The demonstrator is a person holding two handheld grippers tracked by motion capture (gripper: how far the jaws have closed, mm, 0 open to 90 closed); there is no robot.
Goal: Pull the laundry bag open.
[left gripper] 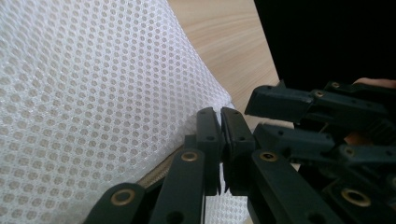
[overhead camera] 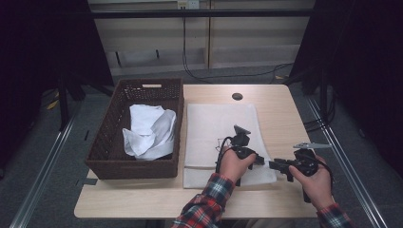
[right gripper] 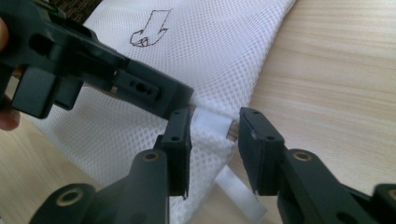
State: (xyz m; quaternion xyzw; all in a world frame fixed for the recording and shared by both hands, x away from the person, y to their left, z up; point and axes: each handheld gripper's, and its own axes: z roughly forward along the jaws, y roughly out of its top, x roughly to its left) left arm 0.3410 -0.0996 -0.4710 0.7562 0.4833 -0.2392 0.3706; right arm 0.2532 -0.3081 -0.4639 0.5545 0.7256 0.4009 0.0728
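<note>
Two grippers are working the near right corner of a white mesh laundry bag [overhead camera: 216,133] that is lying flat on the wooden table [overhead camera: 280,114], just right of a dark wicker basket [overhead camera: 114,142] sitting along the table's left edge. The left gripper [left gripper: 220,140] is pinching the bag's corner: its jaws are pressed together on the mesh right where the zipper [left gripper: 156,175] is running along the hem. The right gripper [right gripper: 212,140] is coming in from the table's right side, and its jaws are standing apart around a small white tab [right gripper: 210,122] at that same corner, pads not pressing on it, so nothing is held there. A loose white strip [right gripper: 243,196] is trailing below it on the wood.

As for progress, this is looking like an early stage. The bag is appearing flat and, as far as I can tell, unopened. The white cloth [overhead camera: 149,130] is sitting crumpled in the basket, untouched. My read: the corner is being anchored so the zipper pull can be caught and drawn along. Left to do, judging from this, is seizing that tab, running the zipper open, then getting the cloth from basket to bag.
</note>
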